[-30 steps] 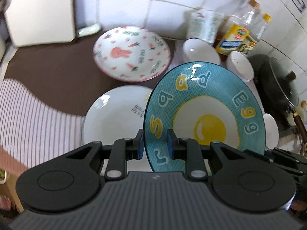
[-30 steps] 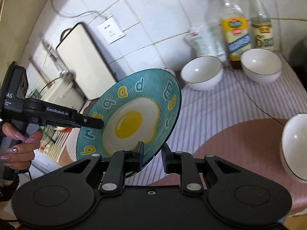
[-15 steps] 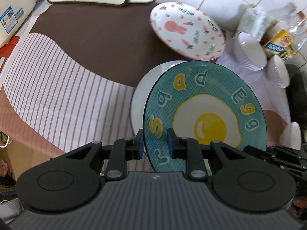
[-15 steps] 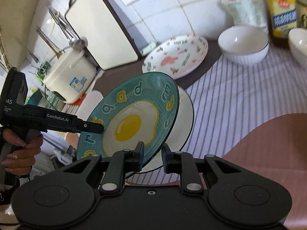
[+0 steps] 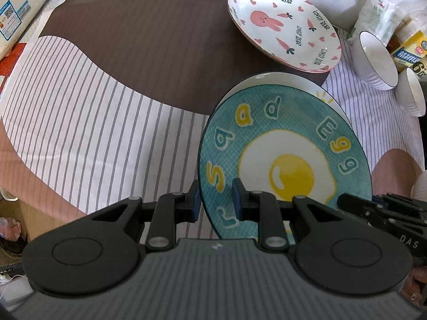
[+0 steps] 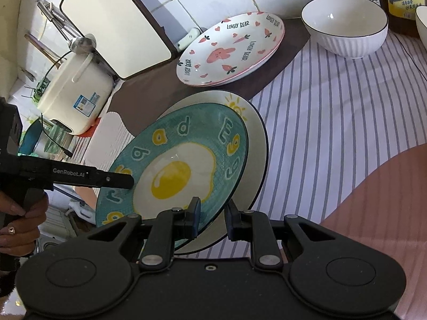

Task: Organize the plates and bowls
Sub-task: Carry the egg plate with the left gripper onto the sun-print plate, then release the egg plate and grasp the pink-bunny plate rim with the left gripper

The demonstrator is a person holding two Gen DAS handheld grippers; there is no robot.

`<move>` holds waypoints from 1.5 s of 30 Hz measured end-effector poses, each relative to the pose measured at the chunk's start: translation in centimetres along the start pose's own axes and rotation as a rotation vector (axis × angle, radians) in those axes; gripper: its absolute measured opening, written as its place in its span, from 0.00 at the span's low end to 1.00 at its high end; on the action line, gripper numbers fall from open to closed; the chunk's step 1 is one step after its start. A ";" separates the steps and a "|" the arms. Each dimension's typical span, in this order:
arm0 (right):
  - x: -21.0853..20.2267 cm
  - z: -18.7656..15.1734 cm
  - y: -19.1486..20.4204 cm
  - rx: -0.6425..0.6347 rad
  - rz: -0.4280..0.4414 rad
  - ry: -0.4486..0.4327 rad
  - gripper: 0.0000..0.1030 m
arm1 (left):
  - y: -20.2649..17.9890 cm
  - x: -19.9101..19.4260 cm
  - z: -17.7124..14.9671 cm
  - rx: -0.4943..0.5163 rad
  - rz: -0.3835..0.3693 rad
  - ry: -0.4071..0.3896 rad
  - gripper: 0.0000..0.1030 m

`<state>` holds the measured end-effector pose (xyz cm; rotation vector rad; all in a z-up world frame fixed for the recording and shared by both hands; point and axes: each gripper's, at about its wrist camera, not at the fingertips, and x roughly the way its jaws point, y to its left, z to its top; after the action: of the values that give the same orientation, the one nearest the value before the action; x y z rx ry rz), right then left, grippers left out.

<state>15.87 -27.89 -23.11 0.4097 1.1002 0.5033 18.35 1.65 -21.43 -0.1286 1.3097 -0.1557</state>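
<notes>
Left wrist view: you've swung the egg plate (image 5: pixel 285 157), pinched by left gripper (image 5: pixel 215 200) and right gripper (image 6: pixel 211 214), over the white plate (image 6: pixel 257 144); stacking's close.

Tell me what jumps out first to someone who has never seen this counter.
The round teal plate with a fried-egg picture dominates, held tilted at its rim by both the left tongs and right tongs above a white plate with a sun doodle. Behind sits the white plate with a pink rabbit.
</notes>
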 end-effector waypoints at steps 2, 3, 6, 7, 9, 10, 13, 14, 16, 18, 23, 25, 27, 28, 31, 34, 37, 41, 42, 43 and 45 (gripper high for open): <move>0.1 0.2 0.0 0.002 -0.009 0.009 0.23 | 0.0 0.3 0.0 -0.003 -0.003 0.013 0.22; 0.1 0.3 0.0 0.000 -0.020 0.018 0.23 | 0.0 0.5 0.0 -0.008 -0.003 0.024 0.22; 0.4 0.7 0.7 -0.021 -0.078 0.027 0.23 | 0.2 1.2 0.0 -0.027 -0.008 0.055 0.22; 0.5 0.6 1.1 -0.033 -0.109 0.021 0.23 | 0.2 1.4 0.0 -0.025 0.001 0.062 0.20; 0.8 0.4 2.3 -0.071 -0.185 0.007 0.24 | -0.1 1.6 -0.2 -0.007 0.014 0.053 0.20; 1.0 0.3 2.8 -0.094 -0.218 -0.002 0.26 | -0.2 1.6 -0.3 0.000 0.019 0.056 0.20; 1.2 0.1 3.7 -0.145 -0.270 -0.018 0.28 | -0.5 1.8 -0.5 0.005 0.029 0.057 0.20; 1.1 0.1 3.6 -0.147 -0.269 -0.017 0.28 | -0.4 1.8 -0.5 0.001 0.029 0.055 0.20; 1.0 0.2 3.6 -0.153 -0.271 -0.013 0.29 | -0.4 1.8 -0.6 -0.004 0.031 0.051 0.20; 1.0 0.0 4.1 -0.179 -0.290 -0.011 0.30 | -0.5 1.7 -0.7 -0.004 0.036 0.051 0.19; 0.9 -0.5 5.6 -0.300 -0.365 -0.009 0.32 | -0.4 0.7 -1.0 0.011 0.029 0.046 0.19; 0.6 -0.5 5.4 -0.297 -0.386 -0.013 0.33 | -0.3 -0.1 -1.1 0.014 0.016 0.039 0.19; -0.2 -0.5 5.2 -0.293 -0.392 -0.057 0.34 | -0.2 -0.9 -1.1 0.014 0.010 0.031 0.19; -0.8 -0.4 5.3 -0.297 -0.399 -0.078 0.35 | -0.1 -1.5 -1.1 0.016 0.007 0.024 0.19; -2.6 -0.2 5.5 -0.293 -0.383 -0.147 0.45 | 0.0 -3.2 -0.7 0.030 -0.019 -0.003 0.19; -4.5 0.3 5.4 -0.282 -0.333 -0.217 0.48 | 0.1 -4.8 0.2 0.056 -0.044 -0.028 0.19; -5.9 1.2 5.6 -0.258 -0.280 -0.274 0.57 | 0.1 -6.3 1.6 0.090 -0.064 -0.058 0.19; -6.6 2.6 6.5 -0.234 -0.239 -0.341 0.64 | 0.1 -7.6 4.4 0.152 -0.090 -0.096 0.23; -6.6 3.1 6.7 -0.219 -0.237 -0.355 0.66 | 0.1 -7.7 5.1 0.168 -0.098 -0.106 0.23; -6.4 3.6 6.8 -0.201 -0.239 -0.370 0.67 | 0.2 -7.9 6.0 0.185 -0.108 -0.116 0.25; -6.2 4.3 7.1 -0.177 -0.247 -0.398 0.68 | 0.4 -7.9 7.6 0.211 -0.132 -0.132 0.29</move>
<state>16.29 -25.92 -12.98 0.2017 0.7021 0.2803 23.71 3.57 -12.04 -0.0447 1.1460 -0.3899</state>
